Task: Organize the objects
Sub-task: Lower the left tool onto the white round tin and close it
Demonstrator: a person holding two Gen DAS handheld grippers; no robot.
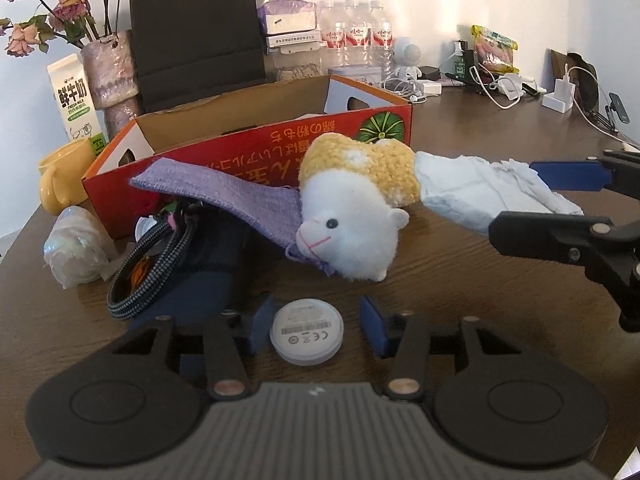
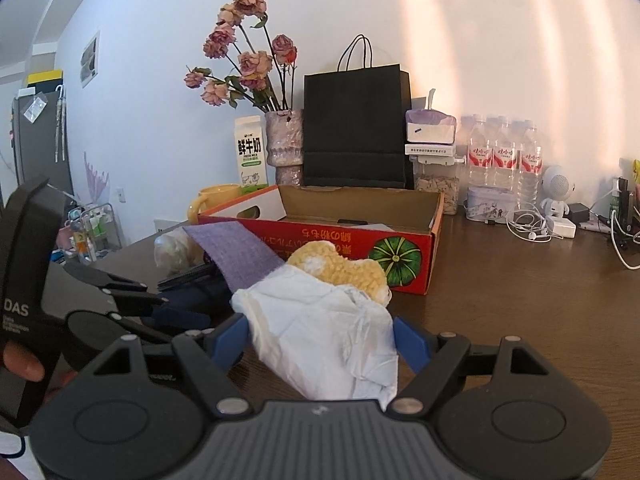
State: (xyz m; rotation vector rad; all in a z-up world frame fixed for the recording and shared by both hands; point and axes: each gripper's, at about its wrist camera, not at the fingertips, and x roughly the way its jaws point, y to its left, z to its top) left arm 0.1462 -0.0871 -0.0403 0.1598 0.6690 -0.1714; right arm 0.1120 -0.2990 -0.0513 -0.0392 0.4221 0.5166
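A white alpaca plush [image 1: 352, 216] with a yellow knitted back and a purple scarf [image 1: 224, 196] lies on the brown table, in front of an open red cardboard box [image 1: 256, 148]. A crumpled white tissue [image 1: 480, 192] lies against the plush's rear. My right gripper [image 2: 320, 340] is closed around this tissue [image 2: 328, 336], blue pads on both sides. My left gripper [image 1: 316, 324] is open, low over the table, with a round white disc [image 1: 306, 330] between its pads. The plush also shows in the right wrist view [image 2: 340, 270].
A dark blue pouch with a braided strap [image 1: 160, 264], a wrapped plastic bundle [image 1: 76, 248] and a yellow mug [image 1: 64, 176] lie left. Behind the box stand a milk carton [image 1: 76, 96], flower vase [image 1: 112, 76], black bag [image 1: 196, 36], water bottles [image 1: 360, 36] and chargers with cables [image 1: 504, 88].
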